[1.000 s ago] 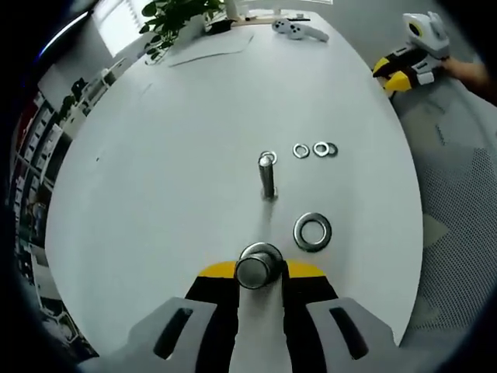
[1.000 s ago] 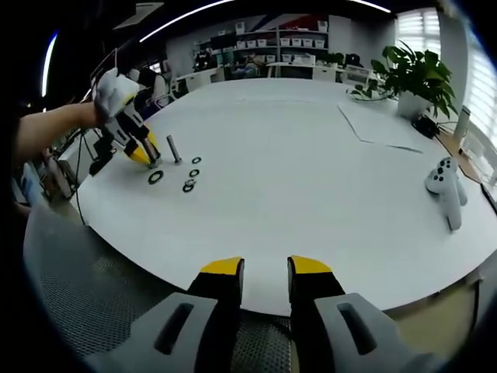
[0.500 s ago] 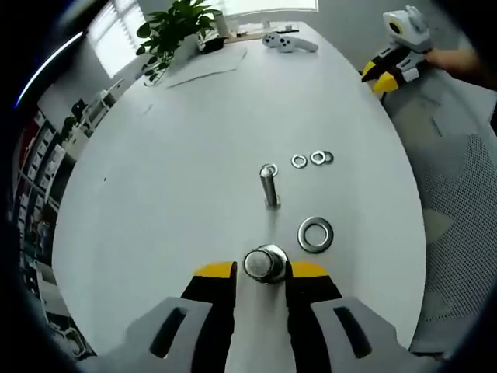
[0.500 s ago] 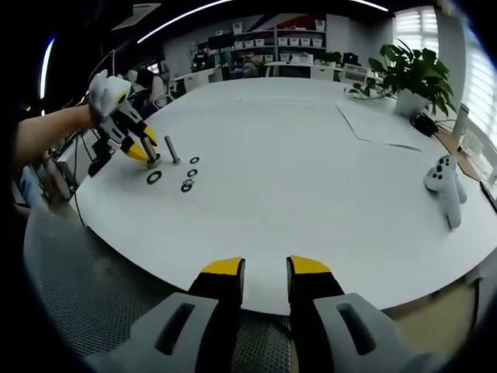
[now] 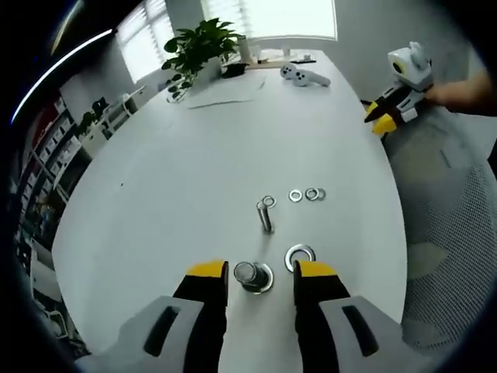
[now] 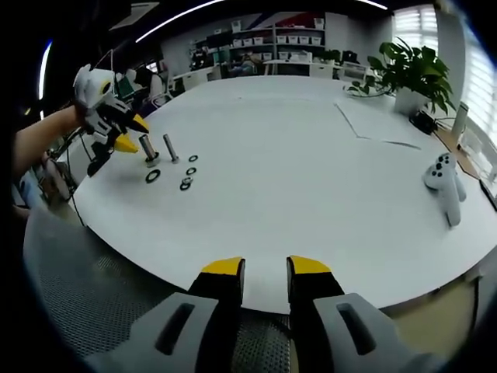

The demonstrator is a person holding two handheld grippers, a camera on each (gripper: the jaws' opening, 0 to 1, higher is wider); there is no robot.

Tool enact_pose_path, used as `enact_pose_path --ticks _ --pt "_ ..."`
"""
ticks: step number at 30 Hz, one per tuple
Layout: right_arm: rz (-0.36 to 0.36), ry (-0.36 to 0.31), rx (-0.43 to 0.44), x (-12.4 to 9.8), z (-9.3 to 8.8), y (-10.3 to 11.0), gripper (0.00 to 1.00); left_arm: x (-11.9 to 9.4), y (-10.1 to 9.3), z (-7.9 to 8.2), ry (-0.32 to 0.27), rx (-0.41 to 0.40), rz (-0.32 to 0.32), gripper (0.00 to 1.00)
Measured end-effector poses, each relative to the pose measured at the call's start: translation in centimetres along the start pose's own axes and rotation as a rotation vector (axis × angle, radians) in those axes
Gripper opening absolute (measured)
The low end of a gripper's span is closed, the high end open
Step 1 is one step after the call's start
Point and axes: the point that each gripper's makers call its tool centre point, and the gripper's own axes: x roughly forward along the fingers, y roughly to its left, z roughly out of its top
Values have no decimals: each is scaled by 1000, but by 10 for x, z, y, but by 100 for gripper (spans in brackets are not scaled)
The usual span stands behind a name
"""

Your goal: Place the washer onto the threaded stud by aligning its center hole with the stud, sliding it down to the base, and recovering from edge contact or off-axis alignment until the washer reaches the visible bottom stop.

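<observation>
The left gripper (image 5: 257, 281) hangs over the white table (image 5: 194, 155) with its yellow-tipped jaws spread wide and nothing between them. Just ahead of the jaws, at twelve o'clock from them, a threaded stud (image 5: 246, 273) stands upright with a washer (image 5: 260, 281) sitting down around its base. A second stud (image 5: 265, 217) stands farther on, also at twelve o'clock, with a small washer (image 5: 269, 201) lying just beyond it. A loose large washer (image 5: 300, 256) lies flat at about one o'clock from the jaws — close beside the right jaw tip — and three small washers (image 5: 307, 194) sit in a row farther out. The right gripper (image 6: 262, 273) hovers at the table's near edge, well apart from the studs, jaws narrowly parted and empty. A game controller (image 6: 446, 185) lies at its two o'clock.
</observation>
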Motion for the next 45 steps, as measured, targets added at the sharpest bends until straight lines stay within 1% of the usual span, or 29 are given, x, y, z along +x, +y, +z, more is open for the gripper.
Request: enact_pose_path --ticks 2,6,10,14,19,21,28,32,36,37,40,42,45 --pt "-1 2 0 0 0 0 24 -2 -1 3 -9 4 4 33" --pt "-1 2 2 0 0 0 24 -7 -5 9 -30 -13 5 34" --pt "0 2 3 0 -1 0 25 -9 -11 12 -37 -8 -2 34" --pt "1 7 2 0 -1 0 25 -7 -19 13 -37 -2 -19 35" --pt "4 8 5 0 -2 0 25 0 -24 8 -23 -2 -39 35" --pt "0 10 9 0 -3 -3 25 3 -27 6 -13 4 -49 35" --pt "1 12 14 1 -3 -3 25 15 -37 -1 29 31 -90 35" --pt "0 10 16 1 -3 -3 25 24 -39 -4 49 45 -107 35" --pt "1 4 18 0 -2 -3 25 31 -39 -6 54 35 -125 35" --pt "1 5 18 0 -2 -3 25 34 -39 -8 63 40 -127 35" --pt "0 7 18 0 -2 -2 25 39 -44 -13 95 30 -160 35" --pt "0 5 19 0 -2 -3 25 43 -45 -15 107 43 -166 35" --pt "-9 -3 14 0 -1 -4 25 47 -45 -19 130 41 -174 35"
